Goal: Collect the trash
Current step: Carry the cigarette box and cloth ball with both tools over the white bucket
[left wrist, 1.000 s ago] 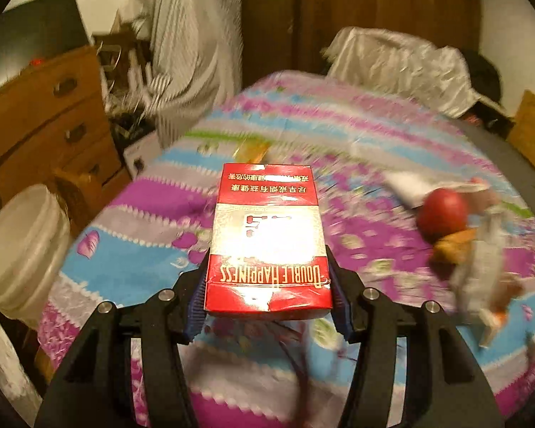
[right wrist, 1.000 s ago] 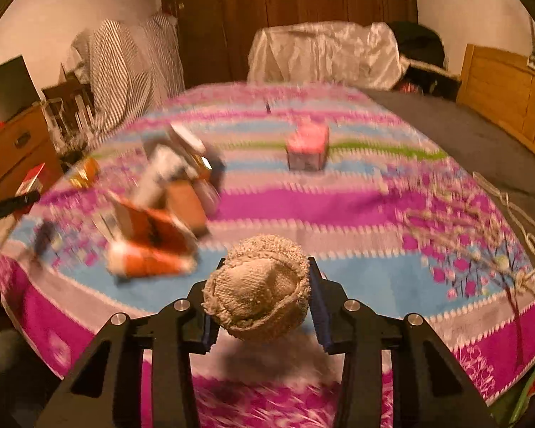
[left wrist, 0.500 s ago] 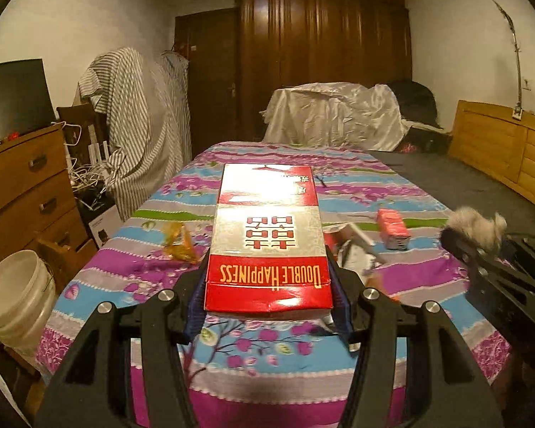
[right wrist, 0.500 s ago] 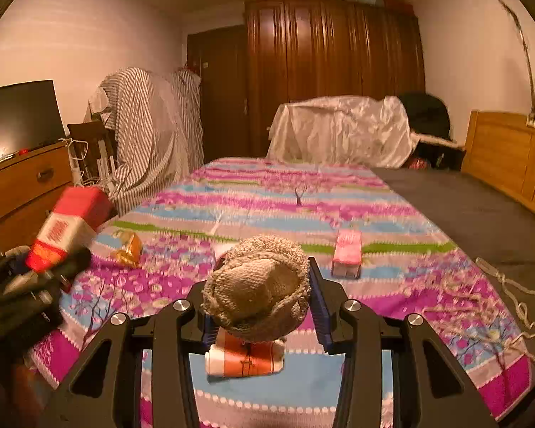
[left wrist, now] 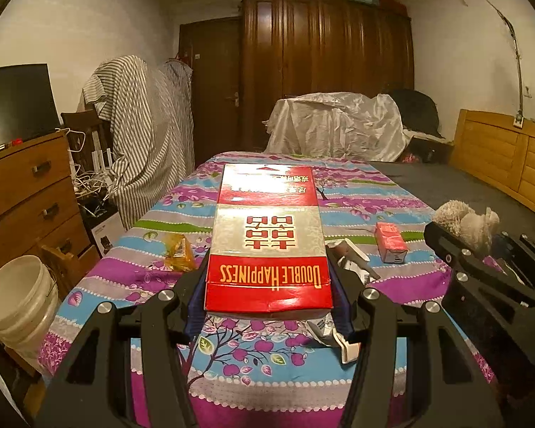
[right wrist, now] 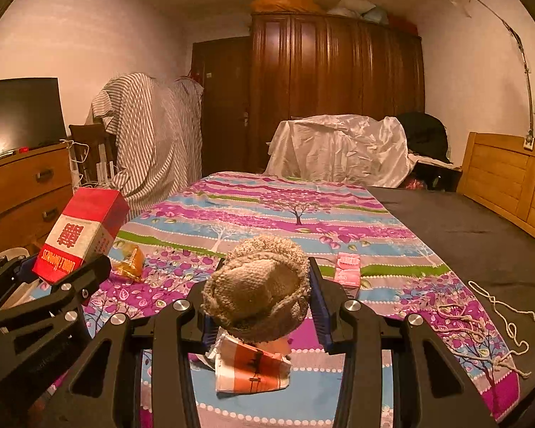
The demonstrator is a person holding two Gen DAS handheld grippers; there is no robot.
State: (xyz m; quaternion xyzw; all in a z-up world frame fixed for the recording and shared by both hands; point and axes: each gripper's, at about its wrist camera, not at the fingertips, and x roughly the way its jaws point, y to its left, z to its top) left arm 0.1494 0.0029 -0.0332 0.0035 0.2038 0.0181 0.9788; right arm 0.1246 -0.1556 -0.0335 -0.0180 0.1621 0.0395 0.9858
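My left gripper [left wrist: 267, 303] is shut on a red and silver "Double Happiness" carton [left wrist: 267, 246], held level above the bed's near end; the carton also shows in the right wrist view [right wrist: 78, 235]. My right gripper [right wrist: 258, 312] is shut on a beige knitted ball [right wrist: 256, 289], which also shows in the left wrist view [left wrist: 463, 219]. On the flowered bedspread [right wrist: 267, 210] lie a yellow wrapper [left wrist: 176, 248], a small pink box [left wrist: 390, 242], an orange and white crumpled wrapper [right wrist: 249, 365] and white scraps [left wrist: 342, 339].
A white bucket [left wrist: 18, 296] stands on the floor at the left beside a wooden dresser [left wrist: 25, 192]. A loose cord [right wrist: 495, 315] lies on the bed's right. A wooden headboard [left wrist: 506, 157] is at the right, a dark wardrobe [left wrist: 324, 67] behind.
Both grippers rose and levelled, so the views swung from looking down at the bedspread to looking across the room. Each still holds its object.
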